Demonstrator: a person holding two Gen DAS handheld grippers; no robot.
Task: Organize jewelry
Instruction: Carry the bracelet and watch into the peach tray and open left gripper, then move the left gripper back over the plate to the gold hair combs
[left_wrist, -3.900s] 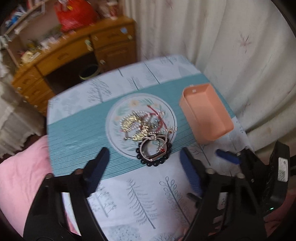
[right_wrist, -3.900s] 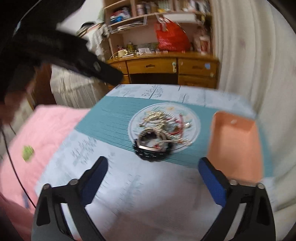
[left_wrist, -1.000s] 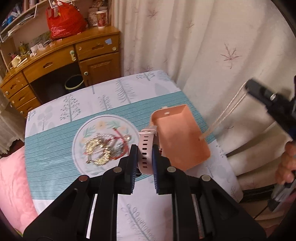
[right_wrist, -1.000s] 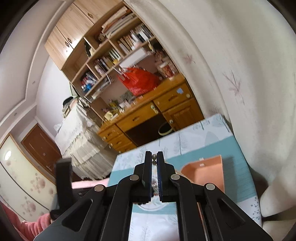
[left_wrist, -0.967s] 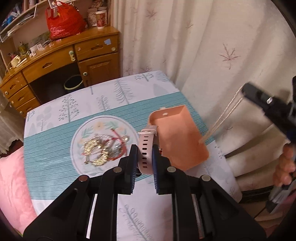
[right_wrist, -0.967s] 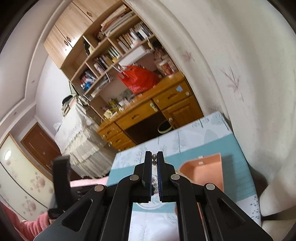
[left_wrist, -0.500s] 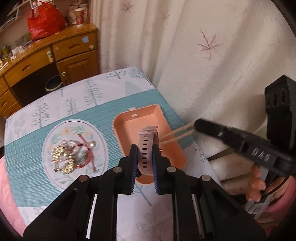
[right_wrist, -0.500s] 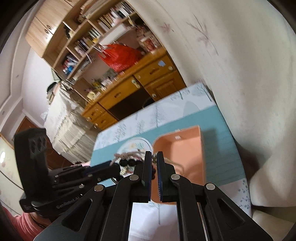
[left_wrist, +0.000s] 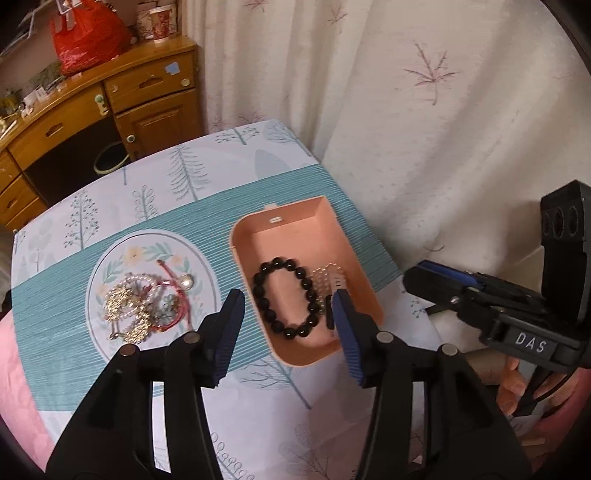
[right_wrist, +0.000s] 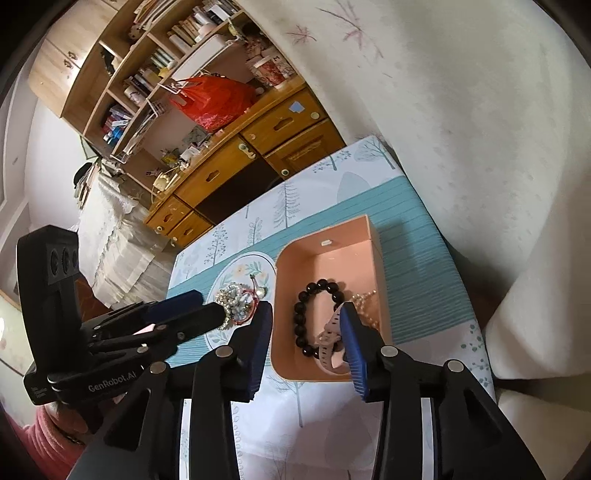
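Note:
A peach box stands on the tablecloth. Inside it lie a black bead bracelet, a pearl chain and a pink watch. In the left wrist view the watch is mostly hidden behind a finger. My left gripper hovers over the box's near half, its jaws opening, nothing between the pads. My right gripper is just right of the box, its jaws also opening, nothing held. A tangle of gold, pearl and red jewelry stays on the round floral plate.
The small table ends just behind and to the right of the box, against a white curtain. A wooden desk with a red bag stands beyond. Pink bedding borders the table's left side. A person's hand holds the right gripper.
Both grippers came down over the box and went from shut to open. The watch left the left gripper and the chain left the right; both now lie in the box with the black bracelet.

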